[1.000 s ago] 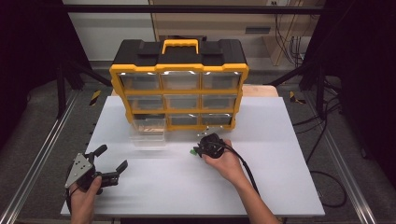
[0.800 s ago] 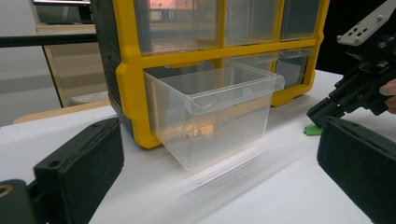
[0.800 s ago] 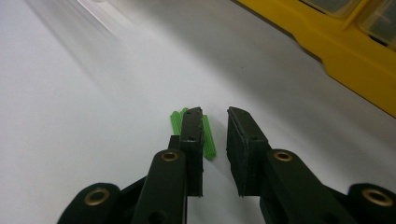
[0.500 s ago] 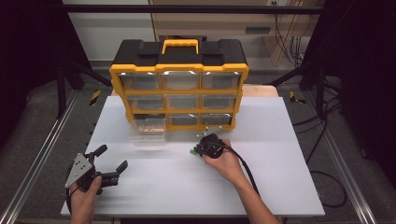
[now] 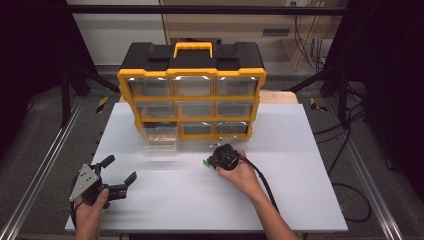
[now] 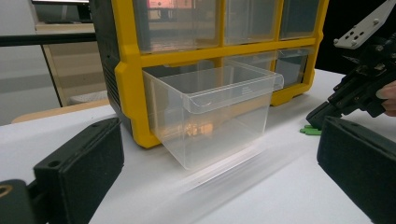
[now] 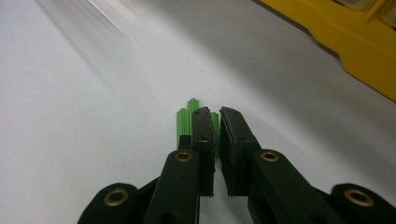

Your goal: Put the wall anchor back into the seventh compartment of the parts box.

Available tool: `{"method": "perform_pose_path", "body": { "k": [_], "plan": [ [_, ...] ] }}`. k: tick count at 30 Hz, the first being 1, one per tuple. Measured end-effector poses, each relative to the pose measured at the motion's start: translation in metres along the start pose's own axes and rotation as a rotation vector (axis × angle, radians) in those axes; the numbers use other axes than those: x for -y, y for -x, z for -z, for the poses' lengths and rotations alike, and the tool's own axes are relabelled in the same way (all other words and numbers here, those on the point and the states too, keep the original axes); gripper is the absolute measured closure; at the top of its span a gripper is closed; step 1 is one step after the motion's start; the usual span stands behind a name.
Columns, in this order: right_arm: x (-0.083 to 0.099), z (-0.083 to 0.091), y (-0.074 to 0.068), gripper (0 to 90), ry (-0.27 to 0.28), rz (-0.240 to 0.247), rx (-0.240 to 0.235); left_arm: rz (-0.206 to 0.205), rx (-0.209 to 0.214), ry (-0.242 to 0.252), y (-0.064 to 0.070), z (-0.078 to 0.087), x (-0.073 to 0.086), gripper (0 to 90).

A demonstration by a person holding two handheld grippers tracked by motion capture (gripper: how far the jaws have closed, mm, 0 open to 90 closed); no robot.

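Green plastic part (image 7: 189, 122): lain flat on the white desk (image 5: 300, 165), centre of the right gripper view, long axis pointed up-frame, away from the camera. Right hand-held gripper (image 7: 215, 122) nearly closed, part lodged beside the left jaw; a slip was judged likely. Left hand-held gripper (image 5: 120, 172) held agape.

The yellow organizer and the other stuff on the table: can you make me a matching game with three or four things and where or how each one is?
Things:
1. clear drawer
2. green piece
3. left gripper
4. handle

Places or states:
A. on top of the yellow organizer
B. lying on the white table at the right gripper
C. pulled out from the bottom row
D. jaws wide open, holding nothing

Pairs: 1-C, 2-B, 3-D, 4-A
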State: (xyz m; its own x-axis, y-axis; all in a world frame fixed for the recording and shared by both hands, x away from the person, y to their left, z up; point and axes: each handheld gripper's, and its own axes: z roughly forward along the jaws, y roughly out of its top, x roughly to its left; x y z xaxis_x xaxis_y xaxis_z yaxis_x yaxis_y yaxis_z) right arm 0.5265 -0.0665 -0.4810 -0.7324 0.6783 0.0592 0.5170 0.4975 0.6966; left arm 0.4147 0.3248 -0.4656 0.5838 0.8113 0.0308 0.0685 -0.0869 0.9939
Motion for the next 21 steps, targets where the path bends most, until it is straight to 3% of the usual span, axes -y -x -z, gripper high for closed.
{"method": "perform_pose_path", "body": {
  "k": [6, 10, 16, 21],
  "plan": [
    [0.001, 0.003, 0.002, 84.9, 0.013, -0.011, -0.01, 0.0, 0.0, 0.0, 0.0, 0.0, 0.0, 0.6],
    [-0.002, 0.014, 0.0, 84.9, 0.068, -0.022, -0.011, 0.0, 0.002, 0.0, 0.0, -0.001, 0.0, 0.6],
    [-0.011, 0.032, -0.005, 84.9, 0.193, -0.053, -0.033, -0.004, 0.004, 0.001, 0.001, -0.001, 0.0, 0.7],
    [-0.023, 0.042, -0.013, 84.9, 0.257, -0.066, -0.042, -0.002, 0.005, 0.005, 0.001, -0.001, -0.001, 0.7]
  ]
}}
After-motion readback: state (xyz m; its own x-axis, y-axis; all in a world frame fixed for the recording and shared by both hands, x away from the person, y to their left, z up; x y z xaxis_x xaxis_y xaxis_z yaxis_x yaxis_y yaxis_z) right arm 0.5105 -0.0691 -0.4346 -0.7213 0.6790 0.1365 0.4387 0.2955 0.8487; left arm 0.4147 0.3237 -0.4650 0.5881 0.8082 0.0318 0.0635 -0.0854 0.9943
